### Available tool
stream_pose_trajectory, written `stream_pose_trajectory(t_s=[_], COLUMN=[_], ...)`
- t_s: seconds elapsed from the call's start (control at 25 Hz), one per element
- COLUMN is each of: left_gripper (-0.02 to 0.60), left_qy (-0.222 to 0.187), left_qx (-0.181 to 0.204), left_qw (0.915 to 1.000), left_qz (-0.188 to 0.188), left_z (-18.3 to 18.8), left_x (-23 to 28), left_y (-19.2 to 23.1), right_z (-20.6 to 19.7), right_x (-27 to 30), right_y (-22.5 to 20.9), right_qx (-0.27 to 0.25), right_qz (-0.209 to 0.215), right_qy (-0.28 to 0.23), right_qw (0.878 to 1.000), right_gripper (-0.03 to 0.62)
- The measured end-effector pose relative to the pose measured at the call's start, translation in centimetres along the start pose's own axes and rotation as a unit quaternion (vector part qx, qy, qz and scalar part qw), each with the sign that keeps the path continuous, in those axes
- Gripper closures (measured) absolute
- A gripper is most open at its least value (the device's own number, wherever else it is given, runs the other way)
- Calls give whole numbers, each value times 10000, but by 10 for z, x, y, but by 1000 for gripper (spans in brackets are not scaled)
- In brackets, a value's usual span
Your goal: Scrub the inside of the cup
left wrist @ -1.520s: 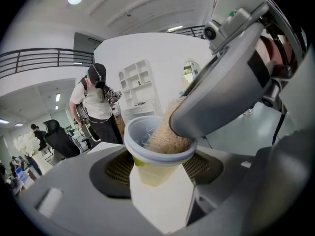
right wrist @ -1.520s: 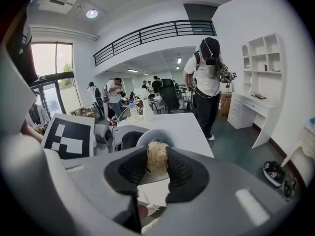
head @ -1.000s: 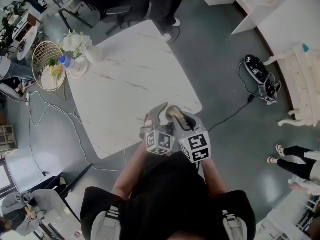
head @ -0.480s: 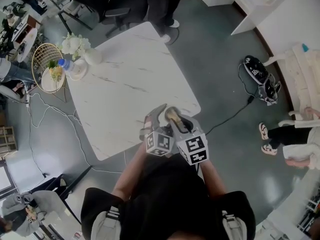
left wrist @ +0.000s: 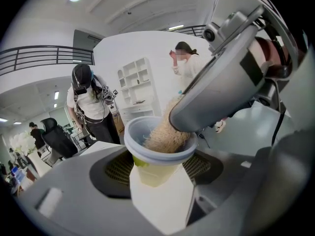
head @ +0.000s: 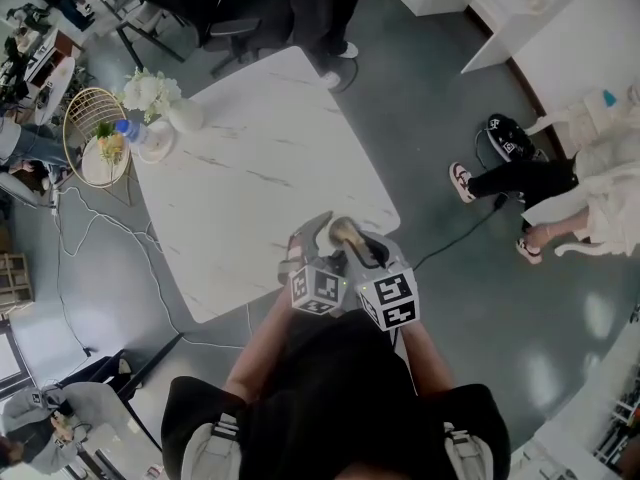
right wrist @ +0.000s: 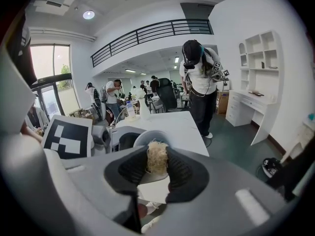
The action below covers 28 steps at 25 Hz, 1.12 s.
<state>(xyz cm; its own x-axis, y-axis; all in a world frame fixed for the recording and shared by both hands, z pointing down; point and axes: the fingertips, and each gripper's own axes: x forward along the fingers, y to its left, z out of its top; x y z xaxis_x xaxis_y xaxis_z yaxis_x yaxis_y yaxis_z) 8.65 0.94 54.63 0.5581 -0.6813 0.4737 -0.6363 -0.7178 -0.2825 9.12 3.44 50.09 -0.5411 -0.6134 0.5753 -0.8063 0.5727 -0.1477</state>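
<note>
Over the near corner of the white marble table (head: 250, 158), the wearer of the head camera holds both grippers close together. At the table's far corner stands a person in dark trousers (head: 320, 3), and another person (head: 560, 178) is on the grey floor well off the table's right side. A black office chair (head: 195, 3) stands beyond the table's far left edge, and a round wire side table (head: 92, 133) sits just beside its left corner. On that left corner stands a vase of white flowers (head: 155, 90).

The left gripper (head: 312, 236) is clamped on the cup (left wrist: 150, 175), its ribbed pads pressing the pale yellow body on either side, just above the table's near edge. The cup's blue-grey rim tilts towards the right gripper (head: 352, 243), whose jaws pinch a tan fibrous scrubber (right wrist: 156, 162). The scrubber's free end is pushed down inside the cup.
</note>
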Motion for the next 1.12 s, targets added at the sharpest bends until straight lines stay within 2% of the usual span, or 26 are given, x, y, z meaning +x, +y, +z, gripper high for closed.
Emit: stream_pose_trajectory(t_s=[0.44,1.12], left_gripper=[265,265], left_qy=[-73,-36], left_qx=[52,-94], left_qw=[9999,9999], left_qz=[-69,-34], left_z=[3,-2], left_x=[1,-1], left_y=[-2,7], right_z=[6,5], right_x=[-1,4], right_y=[-4,15], right_qx=[8,-181], right_qz=[-107,83], right_qy=[-82,29], right_qw=[9999,9998], right_gripper=[487,487])
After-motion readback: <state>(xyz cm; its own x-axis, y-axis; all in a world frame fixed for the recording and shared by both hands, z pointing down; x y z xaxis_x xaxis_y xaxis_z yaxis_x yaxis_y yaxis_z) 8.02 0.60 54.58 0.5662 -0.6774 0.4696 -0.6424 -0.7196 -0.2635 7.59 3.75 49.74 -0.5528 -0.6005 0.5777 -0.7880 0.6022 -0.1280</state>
